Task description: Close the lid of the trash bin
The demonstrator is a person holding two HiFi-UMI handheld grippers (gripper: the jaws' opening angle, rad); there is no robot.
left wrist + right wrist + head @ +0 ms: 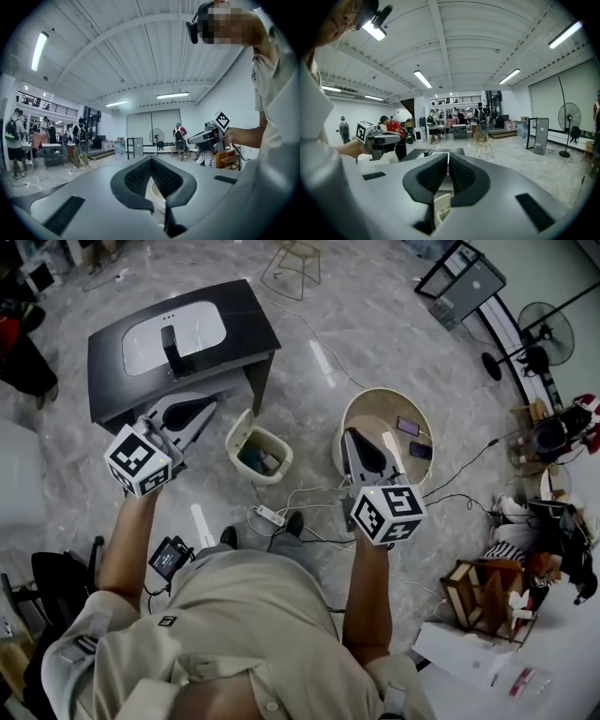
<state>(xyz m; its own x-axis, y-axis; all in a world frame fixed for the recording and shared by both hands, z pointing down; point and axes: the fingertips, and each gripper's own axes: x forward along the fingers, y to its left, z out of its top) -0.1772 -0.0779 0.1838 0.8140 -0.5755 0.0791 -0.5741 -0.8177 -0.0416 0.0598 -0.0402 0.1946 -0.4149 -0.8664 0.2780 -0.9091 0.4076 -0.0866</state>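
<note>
On the floor beside the dark desk (112,352), the trash bin (265,471) stands with its lid (238,430) tipped up. The left gripper (208,409) and right gripper (353,435) hover either side, well above it. Both have jaws pressed together on nothing, likely ready to nudge the lid down rather than grip it.

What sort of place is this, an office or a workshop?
Probably a big open workshop or lab hall: a high vaulted ceiling with strip lights, a pedestal fan on the polished stone floor, and people with backpacks gathered far back.
</note>
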